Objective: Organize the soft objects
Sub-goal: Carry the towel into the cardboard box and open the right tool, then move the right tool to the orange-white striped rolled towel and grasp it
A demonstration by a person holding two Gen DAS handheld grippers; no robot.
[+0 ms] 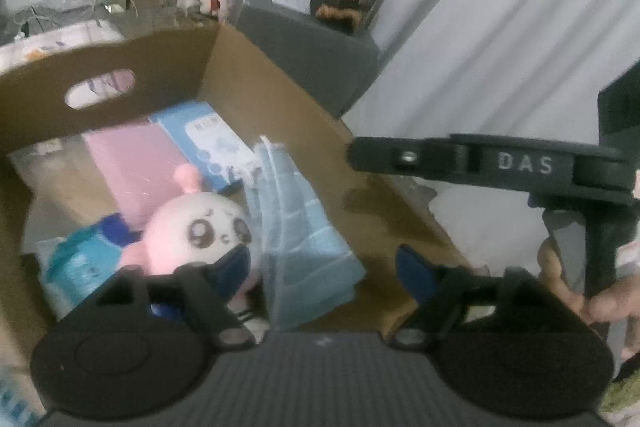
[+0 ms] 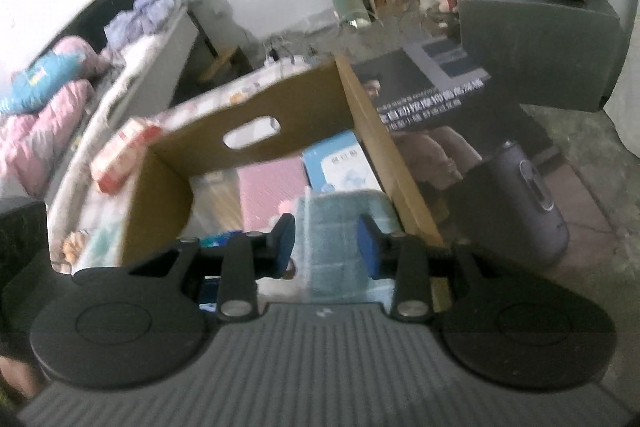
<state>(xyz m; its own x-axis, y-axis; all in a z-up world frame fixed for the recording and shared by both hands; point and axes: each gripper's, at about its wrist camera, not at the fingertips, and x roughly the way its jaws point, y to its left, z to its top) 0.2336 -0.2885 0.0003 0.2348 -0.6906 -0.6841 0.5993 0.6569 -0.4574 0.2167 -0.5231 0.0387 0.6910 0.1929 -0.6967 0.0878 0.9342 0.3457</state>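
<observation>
Standing over the open cardboard box [image 1: 256, 75], both hand-held tools tip down into it, which fits a drop-off: the box is where the soft things are being gathered. The folded light-blue towel [image 1: 304, 239] sits inside against the box's right wall, leaning on its edge rather than lying flat, its long axis running from the near side of the box toward the far wall with the handle slot, and its layered folds facing up. Propped that way it takes little floor space beside the pink plush toy [image 1: 196, 227], which lies face-up just to its left, ear toward the far wall. The left gripper [image 1: 324, 267] has its jaws spread wide with nothing pressed between them, one pad near the plush and the other beyond the towel. The right gripper [image 2: 326, 243] stands narrowly parted around the towel's upper edge; the pads seem just clear of the cloth, so I judge it let go, though blur makes that uncertain.
</observation>
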